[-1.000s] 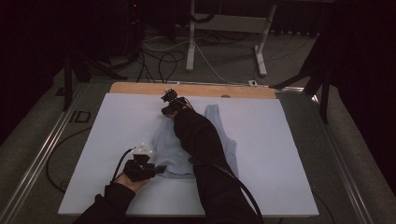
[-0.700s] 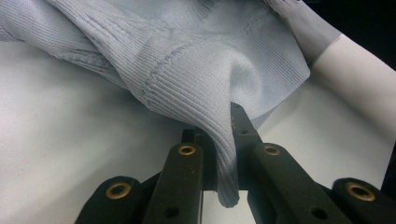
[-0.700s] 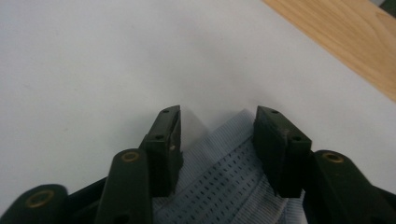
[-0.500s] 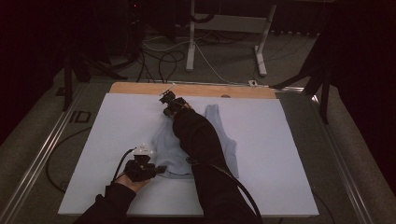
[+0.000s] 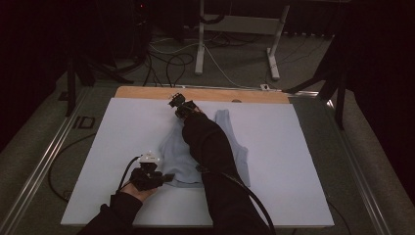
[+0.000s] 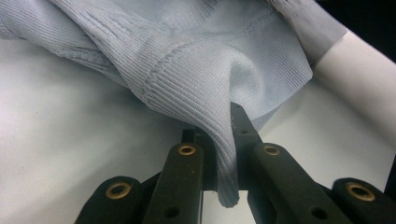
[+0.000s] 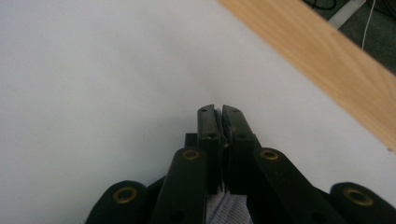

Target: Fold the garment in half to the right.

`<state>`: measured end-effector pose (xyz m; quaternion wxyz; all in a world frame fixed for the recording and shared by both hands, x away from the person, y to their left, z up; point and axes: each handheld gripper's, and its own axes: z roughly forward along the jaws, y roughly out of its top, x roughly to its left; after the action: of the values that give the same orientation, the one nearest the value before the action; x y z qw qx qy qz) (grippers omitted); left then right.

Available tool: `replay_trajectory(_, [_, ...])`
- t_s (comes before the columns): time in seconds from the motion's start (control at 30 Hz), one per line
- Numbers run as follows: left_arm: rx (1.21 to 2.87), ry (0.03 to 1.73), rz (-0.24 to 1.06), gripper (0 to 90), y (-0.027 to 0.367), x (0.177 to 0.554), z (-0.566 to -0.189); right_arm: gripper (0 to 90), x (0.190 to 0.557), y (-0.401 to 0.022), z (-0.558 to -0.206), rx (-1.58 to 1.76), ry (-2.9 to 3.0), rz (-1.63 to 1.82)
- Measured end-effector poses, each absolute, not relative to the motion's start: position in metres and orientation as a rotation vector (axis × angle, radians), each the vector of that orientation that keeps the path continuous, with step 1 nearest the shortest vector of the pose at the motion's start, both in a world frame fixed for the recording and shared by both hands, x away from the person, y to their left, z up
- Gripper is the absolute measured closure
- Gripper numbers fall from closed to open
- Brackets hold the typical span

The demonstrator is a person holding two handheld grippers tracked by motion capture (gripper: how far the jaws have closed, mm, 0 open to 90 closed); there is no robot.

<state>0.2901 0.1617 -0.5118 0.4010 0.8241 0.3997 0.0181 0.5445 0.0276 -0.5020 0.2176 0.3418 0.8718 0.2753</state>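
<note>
Clenched on a fold of ribbed hem, the left tool (image 6: 219,154) grips the pale blue garment (image 6: 196,60) at its near edge; the left gripper view shows the knit pinched between the two black jaws and pulled up into a small peak, a detail too small to make out from above; the high view instead places that left tool (image 5: 161,177) at the near left corner of the garment (image 5: 235,147), which lies spread flat in the middle of the white worktop (image 5: 127,132) (the person's right sleeve (image 5: 210,147) lies across it and hides much of its centre). The right tool (image 5: 177,104) reaches to the garment's far end, close to the wooden strip (image 5: 147,92) along the far edge of the worktop; from above its jaws cannot be read; the right gripper view shows the right tool (image 7: 219,109) with its jaws having just been closing and now pressed together, a sliver of pale ribbed cloth caught low between them near their base, and bare worktop (image 7: 93,93) and the wooden strip (image 7: 336,70) beyond the tips.
</note>
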Motion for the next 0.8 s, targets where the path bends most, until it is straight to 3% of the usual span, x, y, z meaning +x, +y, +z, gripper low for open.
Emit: replay_trajectory(0.8, [2.08, 0.979, 0.077, 86.2, 0.156, 0.286, -0.501, 88.2, 0.536, 0.003, -0.45, 0.893, 2.364, 0.887])
